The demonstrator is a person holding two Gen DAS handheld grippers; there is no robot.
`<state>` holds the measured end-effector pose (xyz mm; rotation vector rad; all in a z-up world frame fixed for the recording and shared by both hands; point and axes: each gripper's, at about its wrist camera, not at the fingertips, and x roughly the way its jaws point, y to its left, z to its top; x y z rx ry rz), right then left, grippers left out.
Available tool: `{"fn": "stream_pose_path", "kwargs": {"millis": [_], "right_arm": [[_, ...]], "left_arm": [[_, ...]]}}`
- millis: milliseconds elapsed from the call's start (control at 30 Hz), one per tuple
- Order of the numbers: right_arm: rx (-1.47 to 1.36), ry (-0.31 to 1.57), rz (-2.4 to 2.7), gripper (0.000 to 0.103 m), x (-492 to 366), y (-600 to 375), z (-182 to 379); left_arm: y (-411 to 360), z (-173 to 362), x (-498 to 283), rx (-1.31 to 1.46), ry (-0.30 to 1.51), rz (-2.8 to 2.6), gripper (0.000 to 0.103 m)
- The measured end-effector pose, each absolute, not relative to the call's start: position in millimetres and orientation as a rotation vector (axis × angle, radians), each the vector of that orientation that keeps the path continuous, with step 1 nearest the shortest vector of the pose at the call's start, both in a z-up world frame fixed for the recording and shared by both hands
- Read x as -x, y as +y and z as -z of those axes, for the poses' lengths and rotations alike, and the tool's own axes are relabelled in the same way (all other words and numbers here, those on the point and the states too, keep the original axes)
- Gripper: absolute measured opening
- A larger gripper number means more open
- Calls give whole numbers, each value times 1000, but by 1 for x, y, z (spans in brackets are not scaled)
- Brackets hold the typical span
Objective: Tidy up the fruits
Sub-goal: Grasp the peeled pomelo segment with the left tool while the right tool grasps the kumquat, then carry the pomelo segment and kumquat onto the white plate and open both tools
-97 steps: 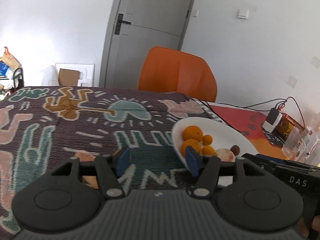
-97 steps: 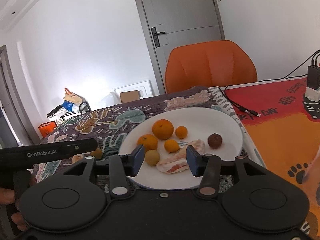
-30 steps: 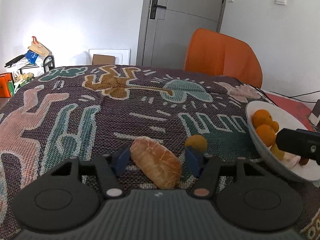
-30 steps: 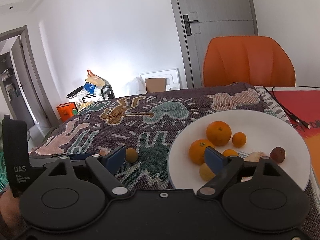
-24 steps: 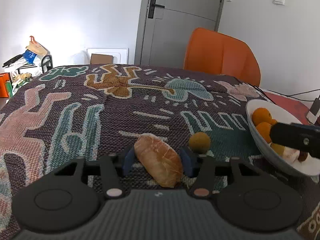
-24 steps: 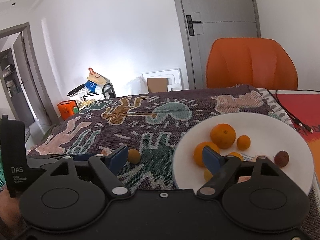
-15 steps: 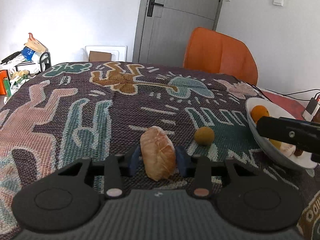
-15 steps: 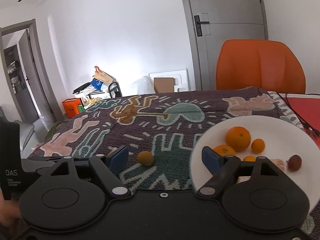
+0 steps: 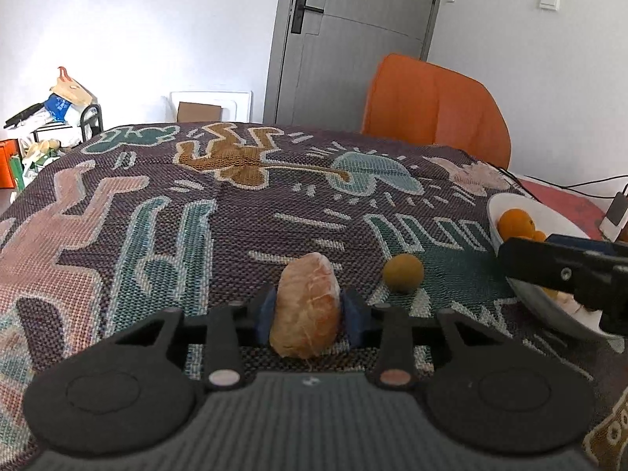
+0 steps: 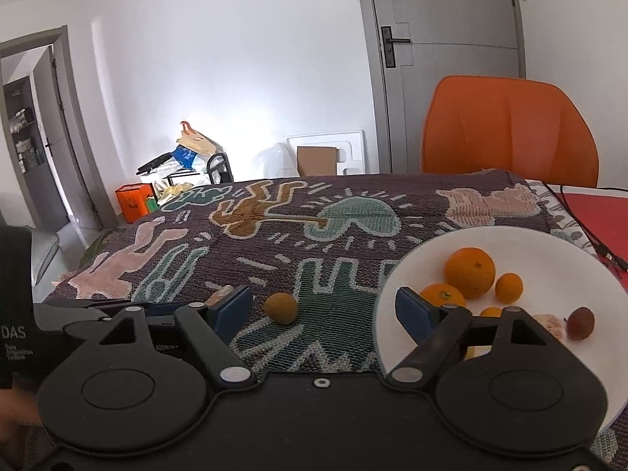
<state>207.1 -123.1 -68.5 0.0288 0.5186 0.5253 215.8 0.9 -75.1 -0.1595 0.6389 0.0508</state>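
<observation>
Between the blue pads: peeled citrus segment (image 9: 305, 316), pinched by left claw (image 9: 308, 314); jaws just closing onto it, pads pressing both flat sides.
Place of segment: low over patterned cloth (image 9: 157, 227) on the worktop, well left of white plate (image 9: 549, 314); whether lifted clear of the cloth or touching it, cannot tell.
Long axis of segment: along the fingers, running away from the camera and tilted up; far end pointing toward the far edge of the cloth and the orange chair (image 9: 435, 110), near end hanging out behind the pads.
Right claw (image 10: 324, 310): spread wide, holding nothing, hovering beside the plate rim (image 10: 392, 274).
Neighbour: small round yellow-brown fruit (image 9: 403, 269) loose on the cloth, just right of the segment, not touched.
Risk, squeeze: soft flesh, thin membrane; too hard a pinch likely to burst it and wet the pads.
Risk, slip: grip probably sitting on the middle only; quick swing toward the plate could let it pivot or drop.
Risk, collision: right claw standing between segment and plate; path across may knock it or roll the round fruit away.
Risk, landing: plate already crowded with oranges (image 10: 469, 272) and a lychee (image 10: 580, 322); careless release may push one over the rim.
</observation>
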Motion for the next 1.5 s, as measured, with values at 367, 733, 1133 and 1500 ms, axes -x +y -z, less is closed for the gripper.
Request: {"fn": "stream_pose_path", "kwargs": {"millis": [367,733,1133,1500], "right_arm": [[-6,522,-556,76,-211,-110,68],[37,547,-591,61,-220,-85,75],[86,605,-595,43,-234,-59,91],[73,598,-596,25,-227,-66,87]], "left_arm": [[22,62,-204,209,602,-59,30],[44,55,-193,222,575,-93,30],[64,50,-183,239,559,-120,30],[54,46,-182,240,546,-92,30]]}}
